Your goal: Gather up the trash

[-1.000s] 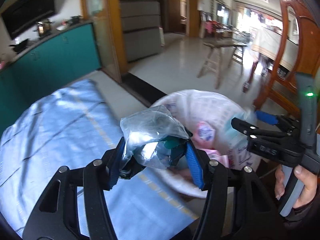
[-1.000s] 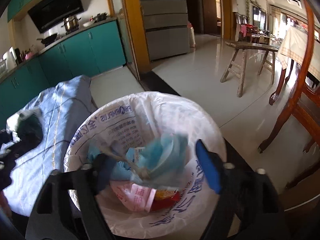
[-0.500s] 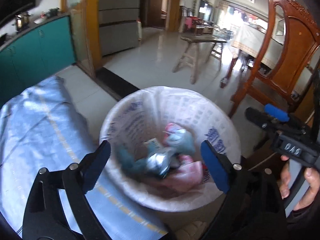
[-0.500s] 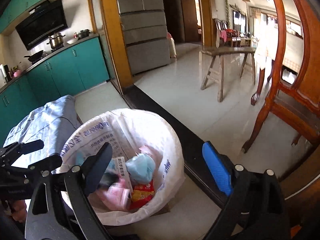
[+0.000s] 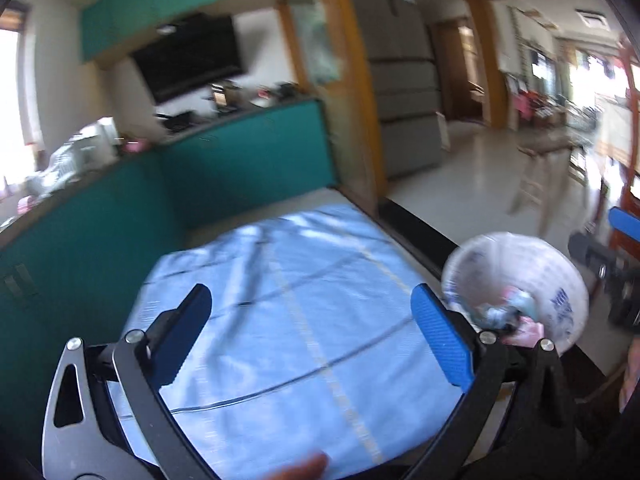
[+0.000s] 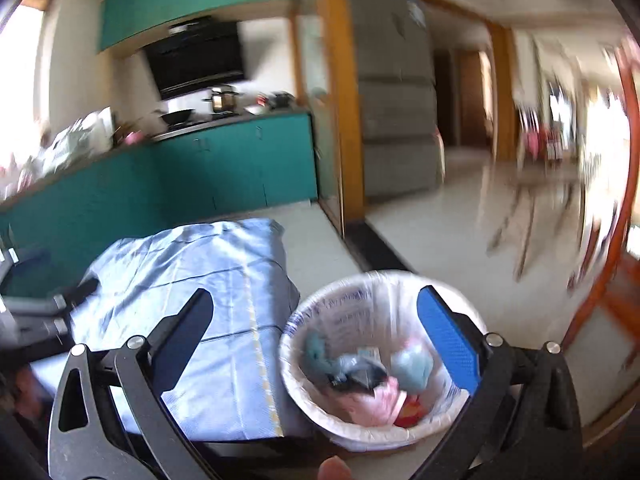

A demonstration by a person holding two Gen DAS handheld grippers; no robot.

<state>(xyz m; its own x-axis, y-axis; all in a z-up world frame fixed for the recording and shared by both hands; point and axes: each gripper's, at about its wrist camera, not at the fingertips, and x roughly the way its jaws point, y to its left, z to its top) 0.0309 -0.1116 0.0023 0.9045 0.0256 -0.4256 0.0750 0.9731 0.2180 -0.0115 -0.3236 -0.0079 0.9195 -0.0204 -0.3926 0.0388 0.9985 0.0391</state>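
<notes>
I find the surface (image 5: 288, 320), draped in a pale blue cloth, filling the ground ahead of my left gripper (image 5: 312, 332); no trash shows on the part of it I can see. My right gripper (image 6: 316, 340) has the same cloth ahead and to its left.

The waste bin (image 6: 320, 312), lined with a printed white bag, stands just off the cloth's edge, ahead of and slightly right of the right gripper's centre, and off to the right of the left gripper. The collected trash (image 6: 368, 376) lies inside it: pale blue crumpled pieces, a pink bag, a dark scrap and something red, blurred in both views.

Both grippers have their jaws opening, now spread wide, with nothing between the pads.

Risks, in my judgement: both views are smeared, so any reach made now could misplace a finger against the bin rim and tip it. The loose liner could snag on a blue pad. The slack cloth may bunch into a grasp in place of trash.
</notes>
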